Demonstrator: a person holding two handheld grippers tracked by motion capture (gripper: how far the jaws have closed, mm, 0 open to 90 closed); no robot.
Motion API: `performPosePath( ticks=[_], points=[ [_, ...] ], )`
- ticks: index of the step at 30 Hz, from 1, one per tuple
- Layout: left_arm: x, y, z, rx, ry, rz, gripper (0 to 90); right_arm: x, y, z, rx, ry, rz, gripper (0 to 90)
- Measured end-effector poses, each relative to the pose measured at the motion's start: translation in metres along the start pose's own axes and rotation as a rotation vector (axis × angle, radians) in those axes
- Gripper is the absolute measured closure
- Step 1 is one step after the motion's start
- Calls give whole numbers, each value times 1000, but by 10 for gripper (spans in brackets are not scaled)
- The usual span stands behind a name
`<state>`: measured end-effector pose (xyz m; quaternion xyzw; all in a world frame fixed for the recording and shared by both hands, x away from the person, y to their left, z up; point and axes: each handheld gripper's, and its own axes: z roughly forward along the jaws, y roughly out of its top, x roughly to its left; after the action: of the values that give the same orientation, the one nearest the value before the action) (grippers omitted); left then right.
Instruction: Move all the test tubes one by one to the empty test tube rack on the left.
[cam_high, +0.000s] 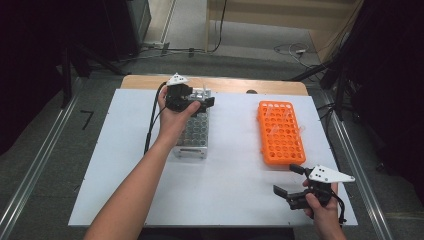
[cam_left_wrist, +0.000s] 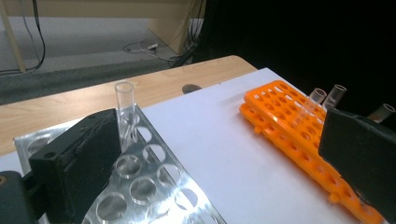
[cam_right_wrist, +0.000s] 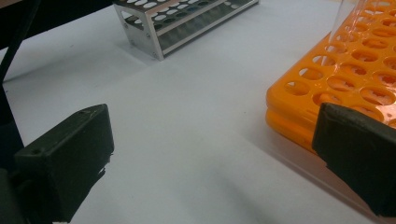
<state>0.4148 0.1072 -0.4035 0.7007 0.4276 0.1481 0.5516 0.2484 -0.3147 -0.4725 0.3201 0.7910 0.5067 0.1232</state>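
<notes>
Nearest the person, the right gripper (cam_high: 291, 183) hovers low over the white table sheet (cam_high: 230, 185), jaws spread wide, nothing between them. Just beyond it lies one orange rack (cam_high: 280, 132), with three clear tubes standing at its far end in the left gripper view. Across the sheet sits one metal rack (cam_left_wrist: 154, 186). Over its far end is the left gripper (cam_high: 200, 105), jaws released and wide, one clear tube (cam_left_wrist: 125, 112) upright in a far hole just beside its jaw. Behind: wooden table edge, grey floor, cables, dark surroundings.
</notes>
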Motion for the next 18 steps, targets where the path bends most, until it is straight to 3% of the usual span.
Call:
performPosePath(
  ticks=[4,18],
  points=[
    [-7,-13,-12,9,-16,-6,0,0,1,1,2,-4,2,0],
    [-44,-52,-49,19,-1,73,0,-2,6,4,-2,-41,6,0]
  ],
)
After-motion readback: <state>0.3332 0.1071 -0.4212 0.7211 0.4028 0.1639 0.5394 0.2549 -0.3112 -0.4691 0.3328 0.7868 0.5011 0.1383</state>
